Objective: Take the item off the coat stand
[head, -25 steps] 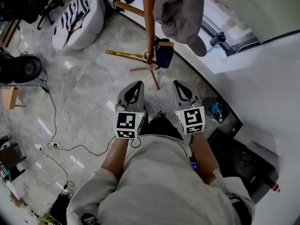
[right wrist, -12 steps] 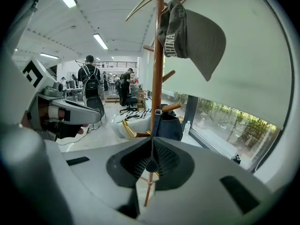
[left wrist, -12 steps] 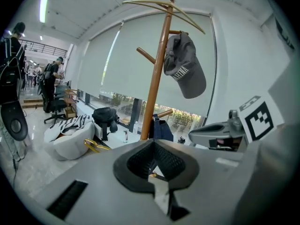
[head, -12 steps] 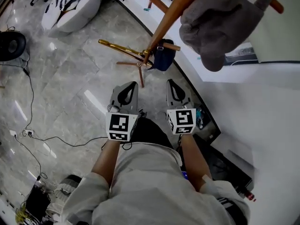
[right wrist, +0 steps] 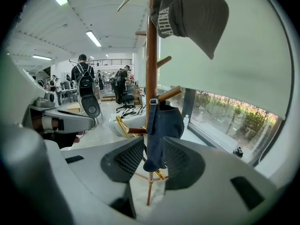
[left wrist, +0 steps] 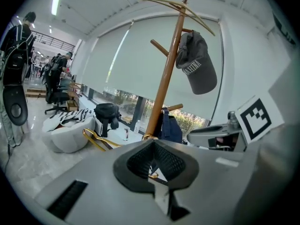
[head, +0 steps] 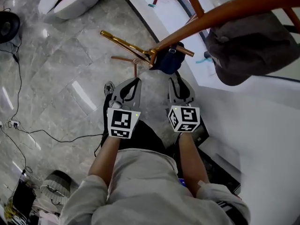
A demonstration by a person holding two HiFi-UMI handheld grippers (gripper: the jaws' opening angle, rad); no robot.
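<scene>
Grey cap (left wrist: 197, 64): hangs from an upper peg of the wooden coat stand (left wrist: 164, 83).
Navy item (right wrist: 161, 125): on the stand's low peg.
Right gripper (right wrist: 153, 149): short of the stand, jaws opening, nothing between them.
Left gripper (left wrist: 152, 144): alongside the right gripper, tips pressed together, empty.

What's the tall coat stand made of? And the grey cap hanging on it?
Coat stand: looks like wood, smooth and glossy brown, with round pegs. Grey cap: looks like soft cloth, matte, with lettering on it; the exact fabric is unclear.
</scene>
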